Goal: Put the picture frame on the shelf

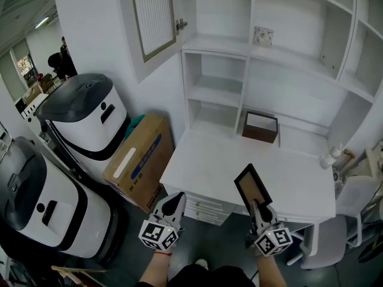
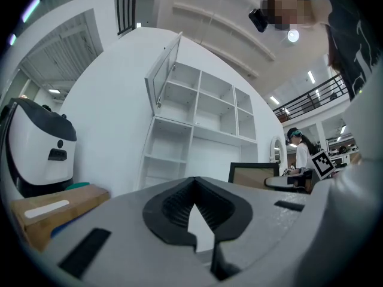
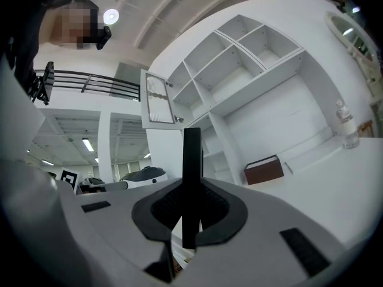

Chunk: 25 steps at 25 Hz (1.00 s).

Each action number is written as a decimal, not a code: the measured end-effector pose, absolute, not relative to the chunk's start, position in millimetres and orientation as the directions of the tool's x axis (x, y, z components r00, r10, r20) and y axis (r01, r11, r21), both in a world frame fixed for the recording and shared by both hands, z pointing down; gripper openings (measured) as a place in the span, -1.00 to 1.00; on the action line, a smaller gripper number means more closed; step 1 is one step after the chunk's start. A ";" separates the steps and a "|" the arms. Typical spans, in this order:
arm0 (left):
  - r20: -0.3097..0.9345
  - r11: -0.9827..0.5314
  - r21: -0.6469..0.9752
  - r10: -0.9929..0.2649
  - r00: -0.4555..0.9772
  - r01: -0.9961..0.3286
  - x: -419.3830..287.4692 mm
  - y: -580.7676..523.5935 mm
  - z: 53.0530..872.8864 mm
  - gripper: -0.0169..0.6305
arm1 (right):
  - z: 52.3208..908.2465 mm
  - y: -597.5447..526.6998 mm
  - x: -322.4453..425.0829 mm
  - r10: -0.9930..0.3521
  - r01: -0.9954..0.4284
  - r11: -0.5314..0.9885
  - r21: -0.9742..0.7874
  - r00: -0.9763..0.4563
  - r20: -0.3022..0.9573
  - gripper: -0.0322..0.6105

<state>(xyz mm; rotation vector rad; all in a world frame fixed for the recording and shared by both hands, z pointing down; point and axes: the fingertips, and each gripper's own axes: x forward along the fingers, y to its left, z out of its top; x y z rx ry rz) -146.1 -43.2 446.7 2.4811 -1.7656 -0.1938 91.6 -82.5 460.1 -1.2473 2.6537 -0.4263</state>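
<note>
While the right gripper [image 1: 257, 207] pinches its near end, the picture frame [image 1: 252, 187] sticks fwd out of the jaws, long axis running away from the person toward the shelf [image 1: 218, 91]. In the right gripper view it shows edge-on, a thin dark bar upright betw. the pads. From the head view the frame sits over the near edge of the tabletop [image 1: 203, 166], apparently held clear of it. The shelf stands at the tabletop's far side, well apart from the frame, so I judge the carry goes straight ahead w/ the right hand, which is the nearer one. The left gripper [image 1: 175, 201] is near the right one, jaws pressed together, nothing betw. them. Count: 1 frame, 2 grippers, 1 brown box [image 1: 260, 127] on the tabletop at the shelf's foot, 1 bottle [image 1: 330, 158] at the right edge.
</note>
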 end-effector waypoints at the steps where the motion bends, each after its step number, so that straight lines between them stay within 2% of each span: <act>1: -0.052 -0.331 0.150 -0.944 0.326 -0.932 -148.7 -47.1 447.9 -0.94 | 461.2 -86.4 87.4 -0.773 -0.721 0.607 -0.333 -0.634 -0.036 -0.80; 14: -0.057 -0.336 0.155 -0.942 0.331 -0.929 -180.6 -95.7 456.7 -0.94 | 470.7 -147.7 47.5 -0.763 -0.714 0.614 -0.337 -0.646 -0.022 -0.80; 25: -0.033 -0.391 0.148 -0.920 0.390 -0.908 -202.1 -191.9 466.5 -0.94 | 488.5 -235.8 6.2 -0.773 -0.720 0.595 -0.359 -0.635 -0.006 -0.80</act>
